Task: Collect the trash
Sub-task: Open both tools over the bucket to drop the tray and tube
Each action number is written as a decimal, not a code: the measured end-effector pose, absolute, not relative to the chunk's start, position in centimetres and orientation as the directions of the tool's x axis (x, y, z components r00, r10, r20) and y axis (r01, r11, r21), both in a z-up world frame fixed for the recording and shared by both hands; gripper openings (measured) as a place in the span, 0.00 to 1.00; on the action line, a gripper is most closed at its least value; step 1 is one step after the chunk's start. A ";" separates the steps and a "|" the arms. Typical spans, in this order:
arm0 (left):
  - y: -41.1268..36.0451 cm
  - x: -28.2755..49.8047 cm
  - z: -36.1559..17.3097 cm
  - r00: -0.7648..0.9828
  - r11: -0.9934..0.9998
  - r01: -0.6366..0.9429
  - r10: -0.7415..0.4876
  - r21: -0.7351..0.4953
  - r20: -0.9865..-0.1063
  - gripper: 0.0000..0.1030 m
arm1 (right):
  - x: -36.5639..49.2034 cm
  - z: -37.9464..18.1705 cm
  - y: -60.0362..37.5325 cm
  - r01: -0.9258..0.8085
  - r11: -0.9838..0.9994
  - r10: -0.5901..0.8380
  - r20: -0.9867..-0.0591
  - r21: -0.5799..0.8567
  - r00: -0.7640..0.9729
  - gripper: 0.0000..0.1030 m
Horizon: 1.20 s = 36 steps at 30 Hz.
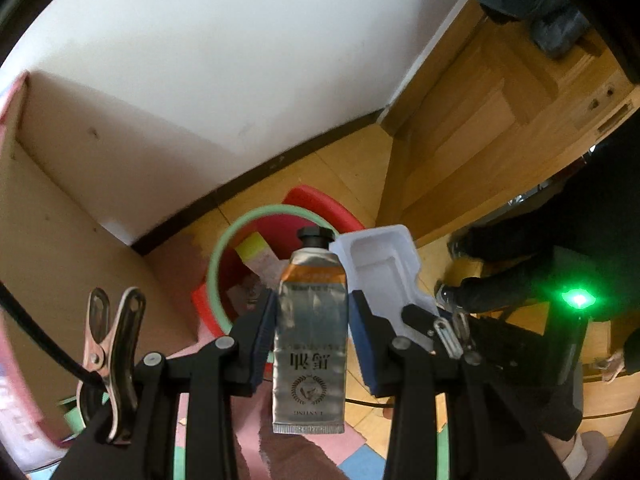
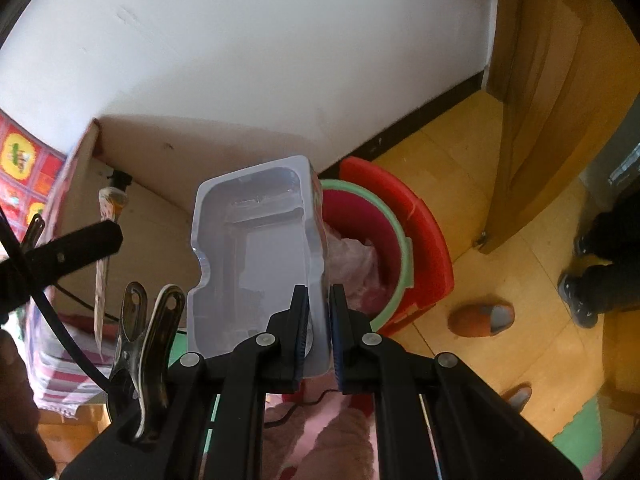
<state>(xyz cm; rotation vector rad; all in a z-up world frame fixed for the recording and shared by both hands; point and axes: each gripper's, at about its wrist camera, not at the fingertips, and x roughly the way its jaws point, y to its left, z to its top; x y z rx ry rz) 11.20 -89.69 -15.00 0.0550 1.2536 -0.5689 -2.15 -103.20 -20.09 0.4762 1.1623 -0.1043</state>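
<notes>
**Both hand-held grippers loaded above the bin**

My left hand-held gripper (image 1: 312,332) is clamped on a silver tube (image 1: 310,344), its blue pads pressing both sides. The tube has a black screw cap pointing away from me, an orange band below the shoulder, dark printed characters, a laurel emblem and a crimped flat end nearest the camera.

My right hand-held gripper (image 2: 319,336) pinches the side wall of a white moulded plastic tray (image 2: 256,256), thin, glossy, with stepped recesses inside.

I see both pieces held in the air over the wooden floor (image 2: 500,280), just above a red bin (image 2: 424,248) with a green rim, near the wall's dark skirting.
</notes>
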 end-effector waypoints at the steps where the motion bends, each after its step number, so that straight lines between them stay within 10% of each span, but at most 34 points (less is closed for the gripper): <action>1: -90.0 11.3 -16.0 0.189 0.860 0.438 -0.373 -0.262 -0.908 0.37 | -1.8 -21.0 -103.5 0.320 0.898 0.165 -0.904 0.303 0.394 0.12; 15: -93.3 14.1 -25.8 0.144 0.881 0.407 -0.322 -0.241 -0.936 0.37 | 0.5 -30.2 -104.9 0.329 0.905 0.171 -0.939 0.269 0.299 0.12; 36: -92.6 14.1 -24.0 0.166 0.904 0.371 -0.291 -0.214 -0.942 0.39 | 1.4 -30.1 -104.2 0.289 0.917 0.184 -0.934 0.276 0.307 0.30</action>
